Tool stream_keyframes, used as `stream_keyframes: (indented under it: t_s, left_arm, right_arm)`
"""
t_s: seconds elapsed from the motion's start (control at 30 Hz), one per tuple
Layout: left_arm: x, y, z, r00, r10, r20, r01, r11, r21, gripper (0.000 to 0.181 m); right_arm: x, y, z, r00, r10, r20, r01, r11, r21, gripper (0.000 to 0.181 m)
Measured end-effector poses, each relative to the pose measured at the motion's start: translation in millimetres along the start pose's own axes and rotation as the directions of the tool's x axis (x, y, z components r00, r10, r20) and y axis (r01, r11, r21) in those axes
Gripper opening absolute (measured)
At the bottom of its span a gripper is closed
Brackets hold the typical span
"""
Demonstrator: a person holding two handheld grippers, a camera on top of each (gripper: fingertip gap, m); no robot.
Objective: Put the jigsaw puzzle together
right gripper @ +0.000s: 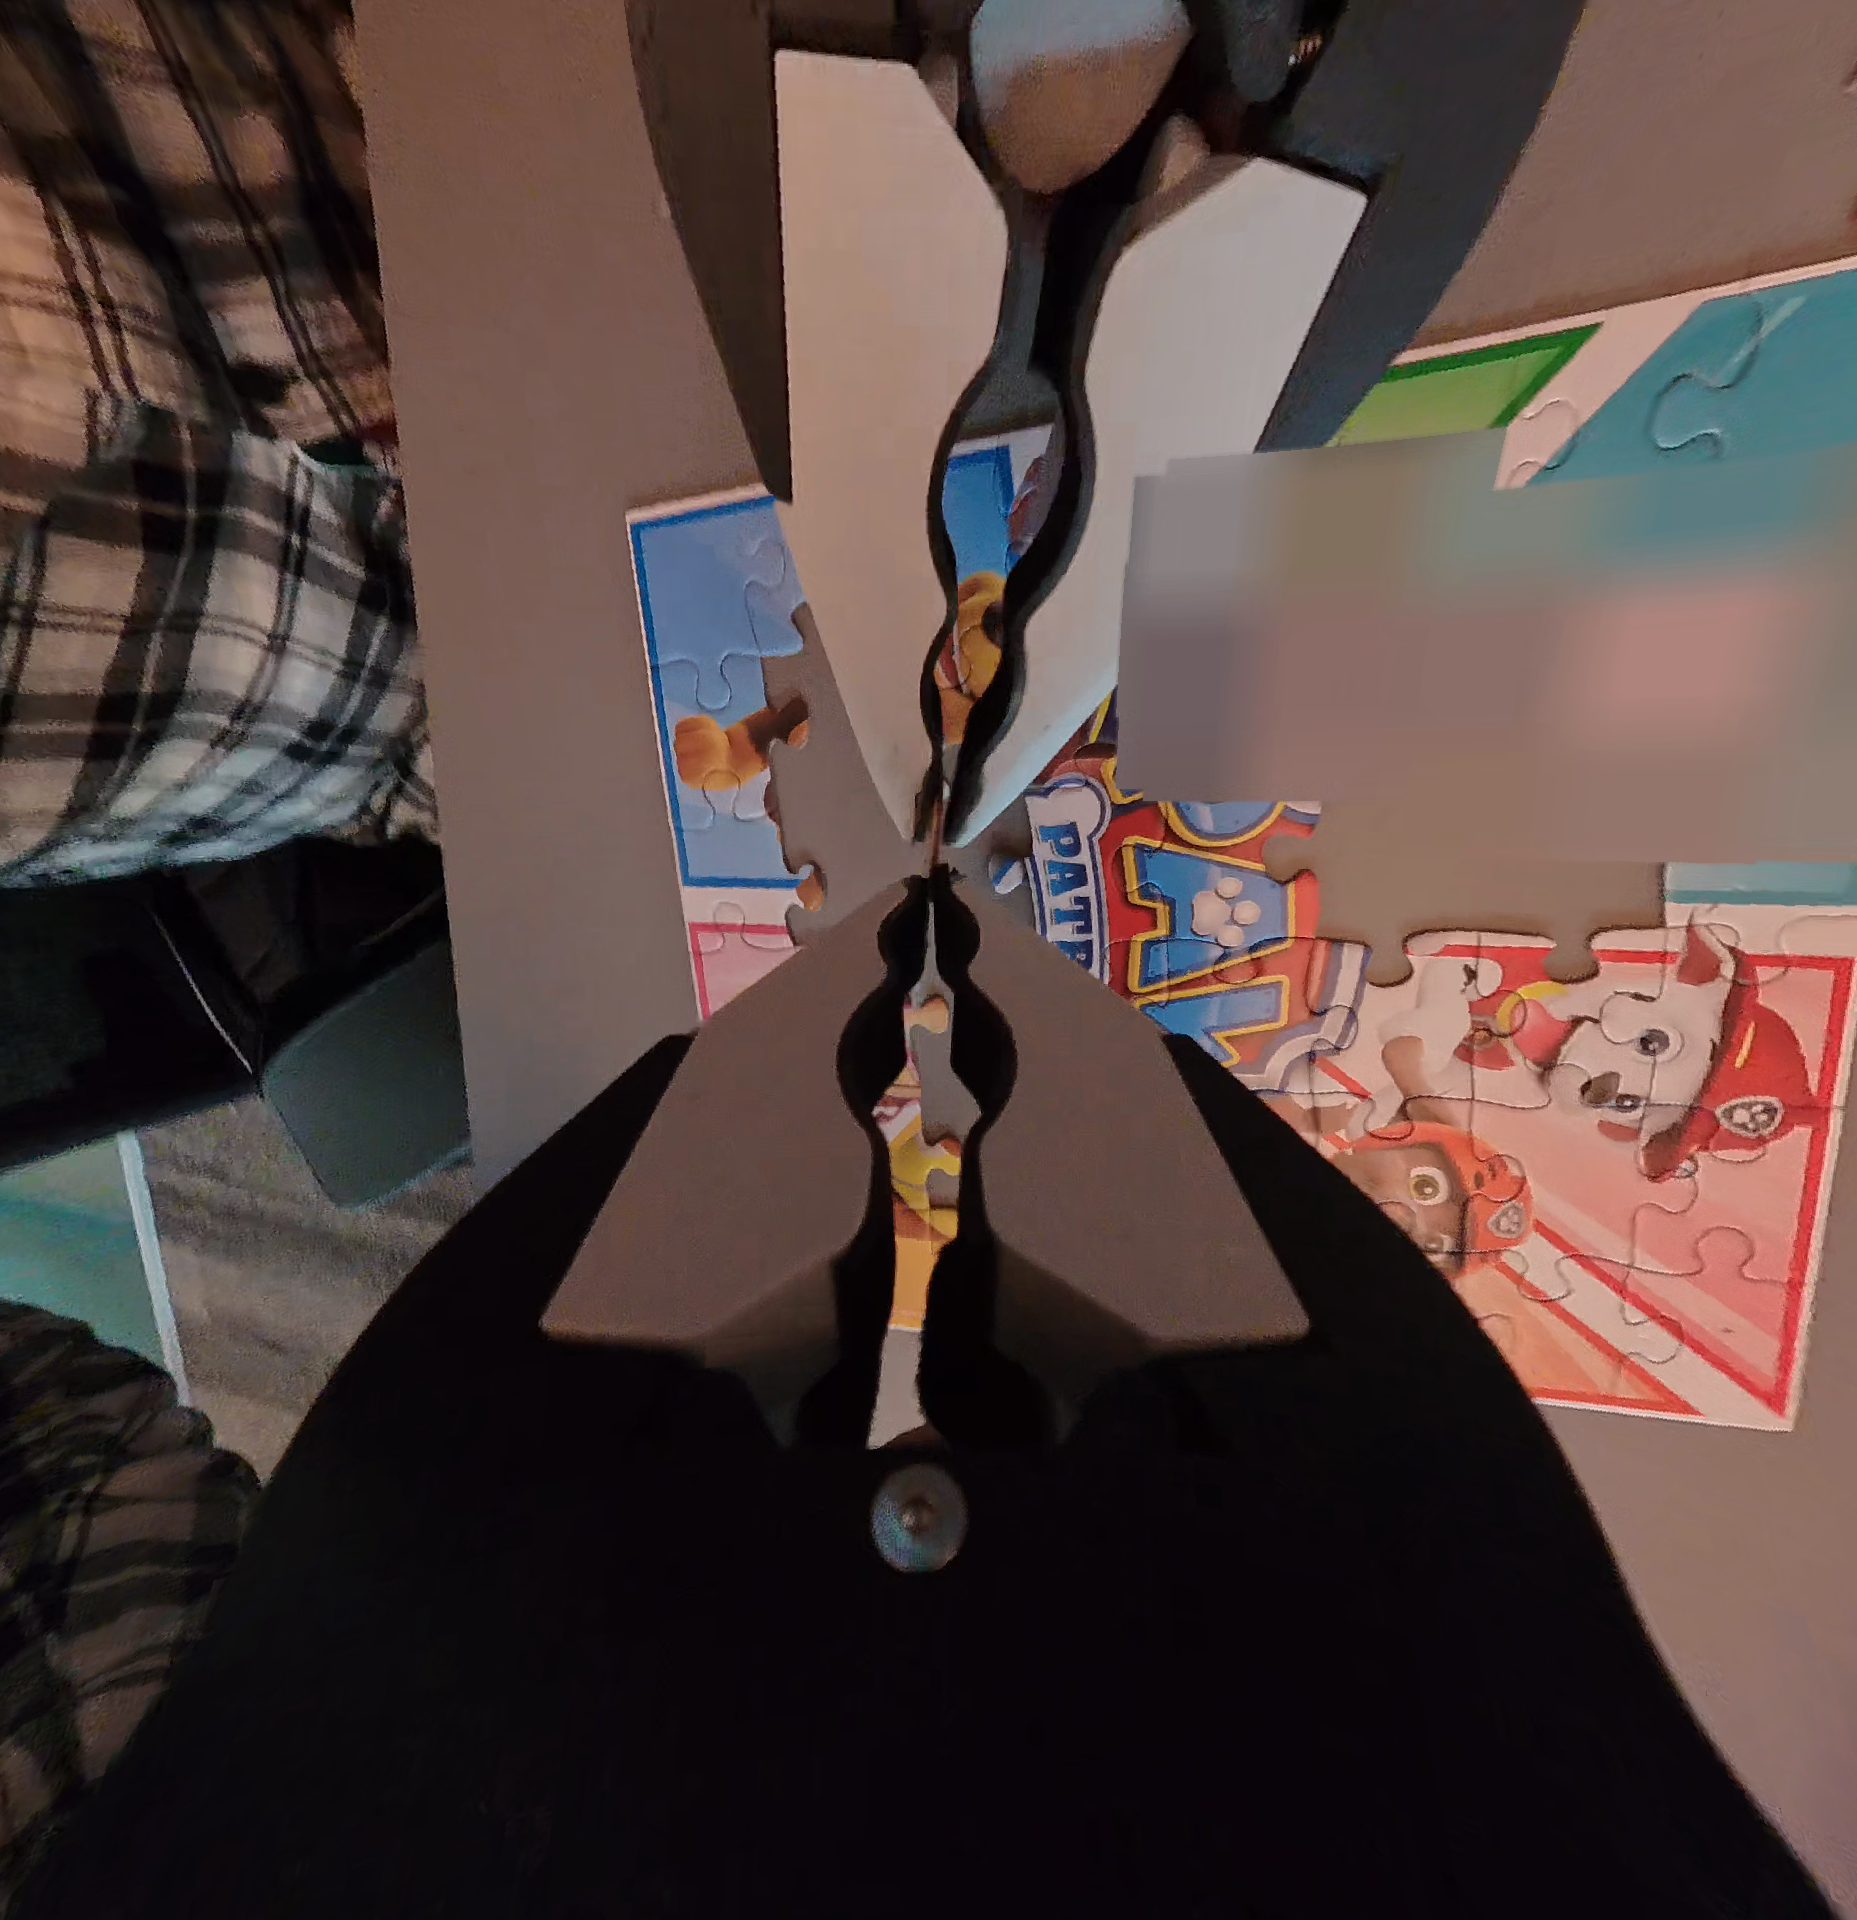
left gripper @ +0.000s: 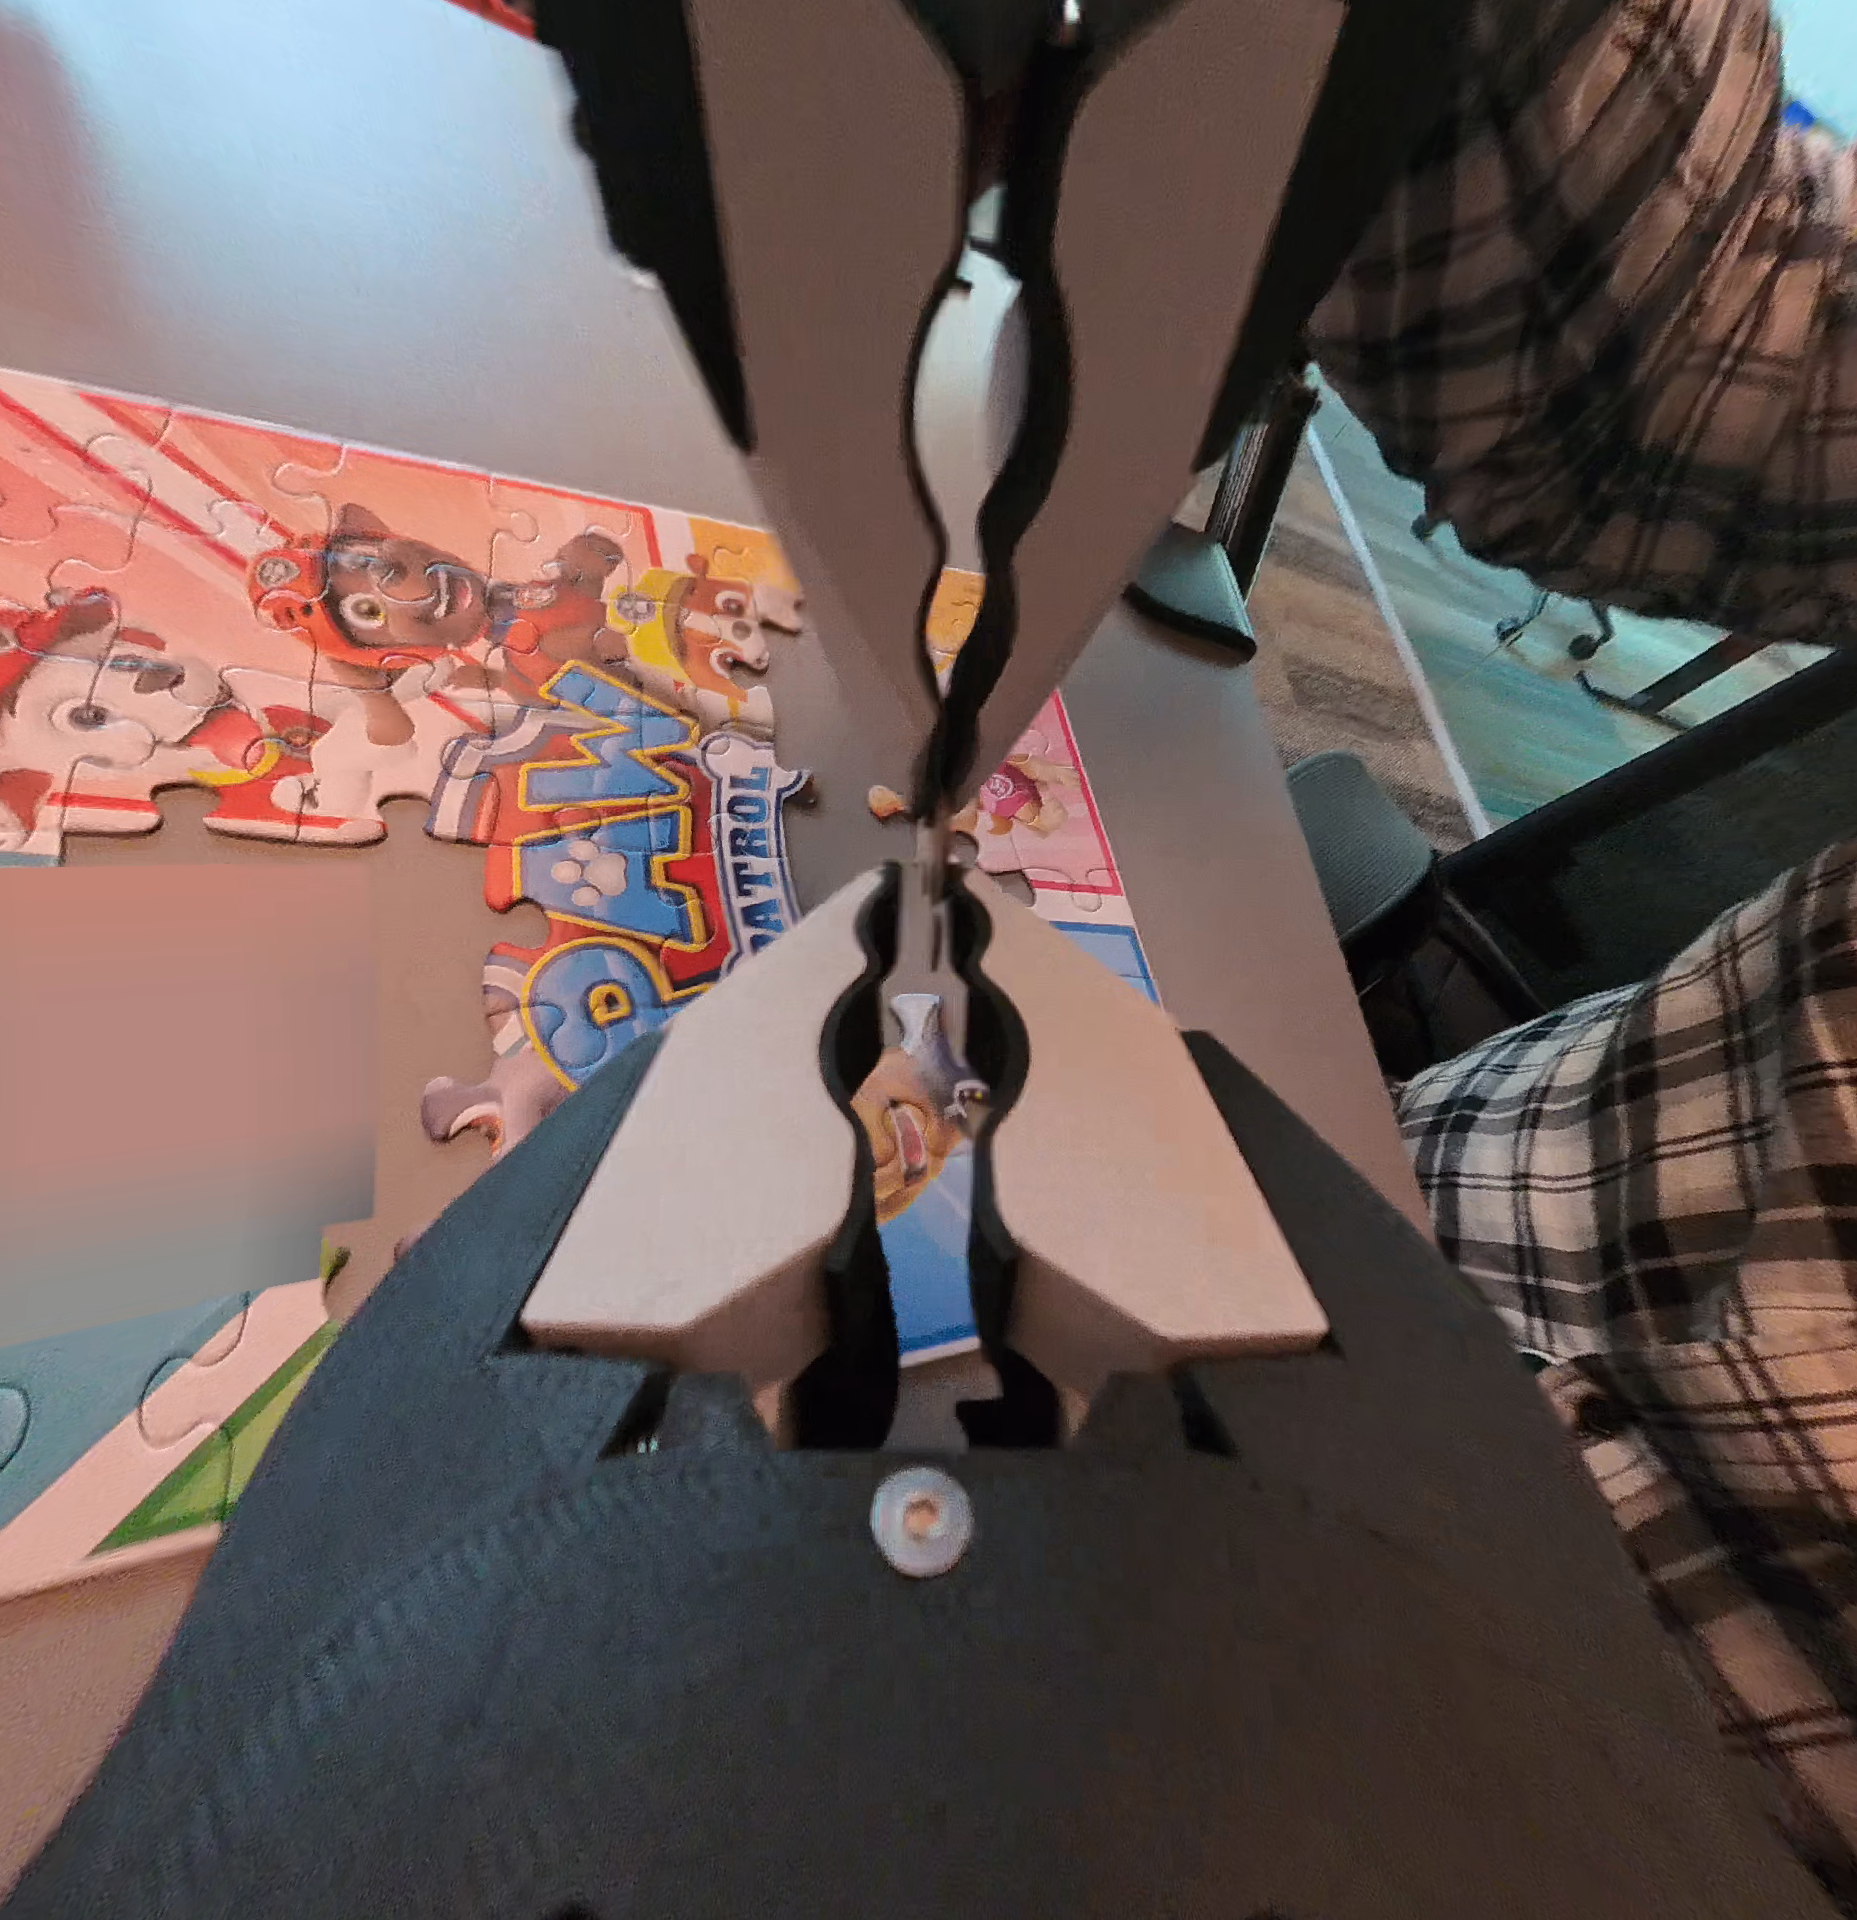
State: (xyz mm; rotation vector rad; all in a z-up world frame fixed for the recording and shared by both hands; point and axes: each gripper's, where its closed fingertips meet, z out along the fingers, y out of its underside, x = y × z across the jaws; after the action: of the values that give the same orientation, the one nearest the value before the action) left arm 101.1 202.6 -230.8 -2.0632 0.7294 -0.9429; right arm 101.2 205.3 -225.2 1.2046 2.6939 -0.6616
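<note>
Meeting tip to tip over the jigsaw puzzle point(left gripper: 591, 748), the left gripper point(left gripper: 924, 883) and right gripper point(right gripper: 929, 883) both have their beige fingers point(left gripper: 737, 1143) pressed together along wavy black inner edges. A thin edge-on sliver shows at the point where the tips meet; whether it is a loose piece pinched between them cannot be told from either view.

The puzzle lies flat on a grey table point(left gripper: 332, 260), near the edge closest to the person, whose plaid sleeve point(left gripper: 1630, 312) shows at the right of the left wrist view. It is partly assembled:
- a red-bordered section with cartoon dogs in red helmets, fully joined;
- a central logo block in red, blue and yellow with a paw mark;
- a blue-bordered section point(right gripper: 711, 665) with an orange-brown dog, jagged where pieces are missing;
- a pink-bordered section just beside it;
- teal and green pieces point(right gripper: 1755, 384) at the far corner.

Bare table shows through a gap between the logo block and the blue and pink sections, directly under the gripper tips. A blurred patch covers part of the puzzle in both views.
</note>
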Motion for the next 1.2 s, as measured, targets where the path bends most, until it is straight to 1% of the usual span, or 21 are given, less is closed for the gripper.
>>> stream_keyframes:
  t_s: [0.03, 0.07, 0.17, 0.2, 0.27, 0.33, 0.4, 0.47, 0.5, 0.6, 0.67, 0.73, 0.8, 0.93, 1.0, 1.07, 1.2]
  left_arm:
    - [-4, 1, -3, 1.0, -0.017, 0.012, 0.017, 1.0, -0.004, 0.018]
    - [-8, 1, -7, 1.0, -0.014, 0.025, 0.014, 1.0, -0.003, 0.021]
    - [-7, 1, -12, 1.0, -0.02, 0.004, 0.02, 1.0, 0.004, 0.018]
    - [-6, 0, -12, 1.0, -0.019, 0.001, 0.019, 1.0, 0.007, 0.018]
    - [-1, -4, -9, 0.999, -0.02, -0.03, 0.021, 0.999, 0.028, 0.012]
    - [5, -5, -6, 0.998, -0.005, -0.057, 0.008, 0.999, 0.038, 0.0]
    - [6, -6, -5, 0.999, 0.008, -0.052, -0.006, 0.999, 0.044, 0.0]
    - [6, -11, -7, 0.998, -0.006, -0.062, 0.01, 0.998, 0.068, 0.0]
    - [7, -13, -8, 0.998, -0.006, -0.067, 0.011, 0.997, 0.076, 0.0]
    - [5, -18, -13, 0.998, -0.013, -0.062, 0.019, 0.995, 0.097, 0.0]
    - [4, -24, -16, 0.998, -0.023, -0.065, 0.032, 0.991, 0.134, 0.0]
    - [5, -28, -19, 0.996, -0.034, -0.079, 0.046, 0.986, 0.162, 0.0]
    - [4, -28, -20, 0.998, -0.029, -0.061, 0.039, 0.986, 0.159, 0.0]
    - [11, -22, -18, 0.995, -0.028, -0.097, 0.039, 0.993, 0.116, 0.006]
    - [12, -20, -19, 0.994, -0.028, -0.109, 0.041, 0.993, 0.115, 0.008]
    - [18, -20, -23, 0.986, -0.04, -0.16, 0.06, 0.99, 0.124, 0.016]
    - [26, -20, -22, 0.977, -0.039, -0.209, 0.066, 0.99, 0.124, 0.016]
  right_arm:
    - [-1, -2, -2, 1.0, 0.023, -0.002, -0.023, 0.999, 0.042, 0.0]
    - [-1, -3, -5, 0.999, 0.053, -0.013, -0.051, 0.994, 0.093, 0.0]
    - [0, -8, -17, 0.986, 0.167, -0.026, -0.152, 0.943, 0.296, 0.0]
    - [0, -9, -22, 0.98, 0.196, -0.032, -0.172, 0.915, 0.364, 0.0]
    - [0, -14, -29, 0.966, 0.258, -0.012, -0.216, 0.833, 0.509, 0.0]
    - [-2, -13, -28, 0.955, 0.296, -0.008, -0.236, 0.775, 0.586, 0.0]
    - [-2, -12, -29, 0.941, 0.338, 0.003, -0.259, 0.713, 0.651, 0.0]
    - [-2, -10, -33, 0.93, 0.367, 0.008, -0.264, 0.653, 0.71, 0.0]
    - [-3, -9, -35, 0.925, 0.379, 0.013, -0.267, 0.627, 0.732, 0.0]
    - [-7, -3, -34, 0.915, 0.402, 0.024, -0.279, 0.59, 0.758, 0.0]
    - [-10, 1, -30, 0.909, 0.415, 0.017, -0.285, 0.593, 0.753, 0.0]
    - [-14, 1, -28, 0.906, 0.423, 0.034, -0.294, 0.569, 0.768, 0.0]
    - [-15, 1, -23, 0.899, 0.436, 0.05, -0.311, 0.552, 0.774, 0.0]
    - [-19, -5, -17, 0.889, 0.453, 0.069, -0.324, 0.515, 0.794, 0.0]
    - [-19, -5, -15, 0.883, 0.464, 0.071, -0.328, 0.501, 0.801, 0.0]
    - [-18, -6, -18, 0.877, 0.472, 0.09, -0.332, 0.459, 0.824, 0.0]
    - [-17, -9, -24, 0.871, 0.479, 0.107, -0.321, 0.39, 0.863, 0.0]
